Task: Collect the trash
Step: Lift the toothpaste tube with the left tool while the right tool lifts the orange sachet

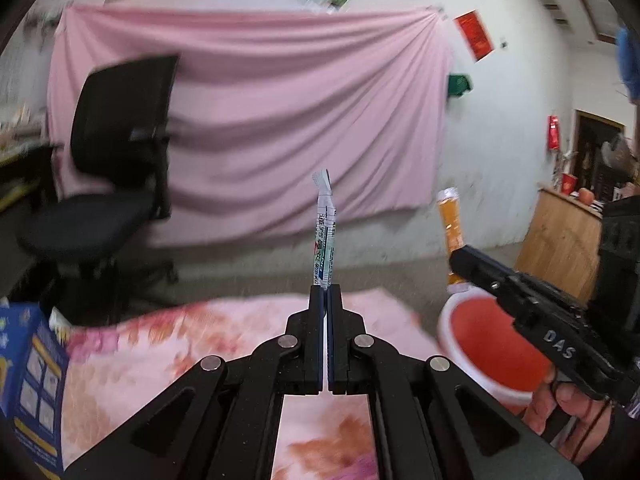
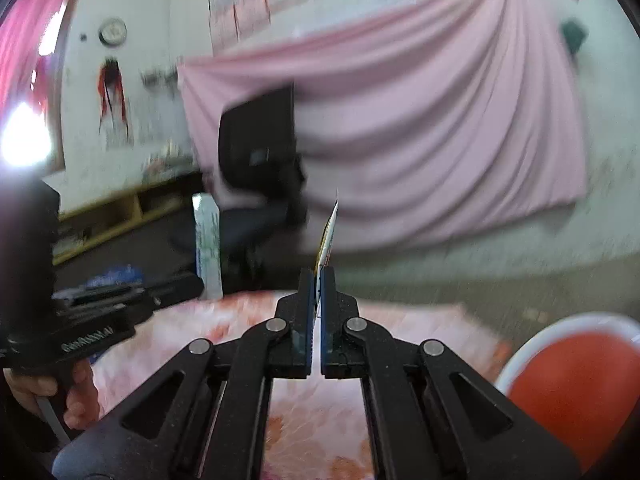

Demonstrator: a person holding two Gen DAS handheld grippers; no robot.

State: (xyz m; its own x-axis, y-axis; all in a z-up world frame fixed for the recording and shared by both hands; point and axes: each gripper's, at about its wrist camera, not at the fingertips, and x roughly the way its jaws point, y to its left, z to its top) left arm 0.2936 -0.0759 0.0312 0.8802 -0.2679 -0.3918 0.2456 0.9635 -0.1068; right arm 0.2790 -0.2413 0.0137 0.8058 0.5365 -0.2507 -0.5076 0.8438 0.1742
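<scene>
Two closed grippers: our left gripper (image 1: 325, 289) pinches a white wrapper (image 1: 325, 236); our right gripper (image 2: 317, 276) pinches an orange packet (image 1: 451, 228) above the red bin (image 1: 472, 336).

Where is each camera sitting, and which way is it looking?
Left wrist: on the left gripper, looking along its fingers at a white wrapper, pink sheet; the right hand shows.
Right wrist: on the right gripper, looking at an orange wrapper; the left hand shows.
Shared: sheet, chair, red bin.
</scene>
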